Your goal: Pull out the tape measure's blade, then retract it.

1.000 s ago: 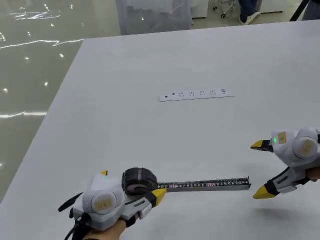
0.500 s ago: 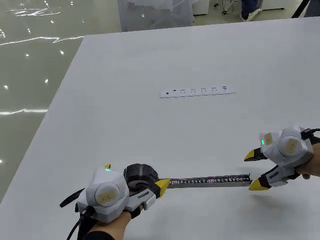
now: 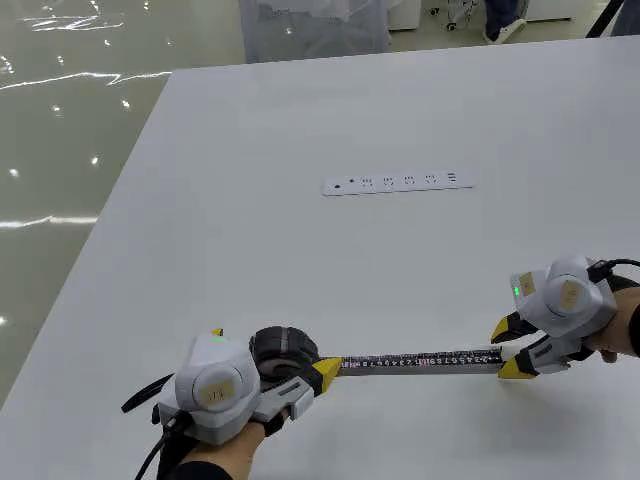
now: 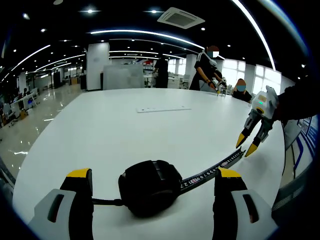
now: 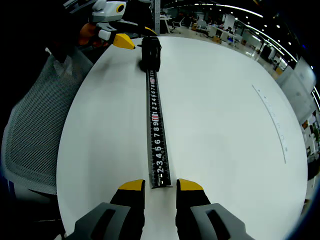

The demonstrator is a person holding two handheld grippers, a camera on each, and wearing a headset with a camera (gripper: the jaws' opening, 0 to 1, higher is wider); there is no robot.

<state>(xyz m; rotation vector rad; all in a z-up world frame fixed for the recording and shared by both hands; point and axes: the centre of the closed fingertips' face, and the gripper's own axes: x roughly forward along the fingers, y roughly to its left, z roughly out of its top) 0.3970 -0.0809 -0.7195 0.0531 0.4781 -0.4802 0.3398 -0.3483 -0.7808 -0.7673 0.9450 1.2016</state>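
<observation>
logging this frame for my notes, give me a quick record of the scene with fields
surface: white table
tape measure case: black, on the table between the open jaws of the left gripper, a gap each side
blade: out, flat on the table, reaching the right gripper
right gripper: jaws open, straddling the blade's tip
power strip: white, farther back on the table

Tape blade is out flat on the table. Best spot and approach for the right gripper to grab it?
Take the blade at its free end, coming in along its length from the side away from the case. The right gripper is lined up that way, jaws open either side of the strip. It lies flat and narrow, so pinching across its edges looks surest.
</observation>
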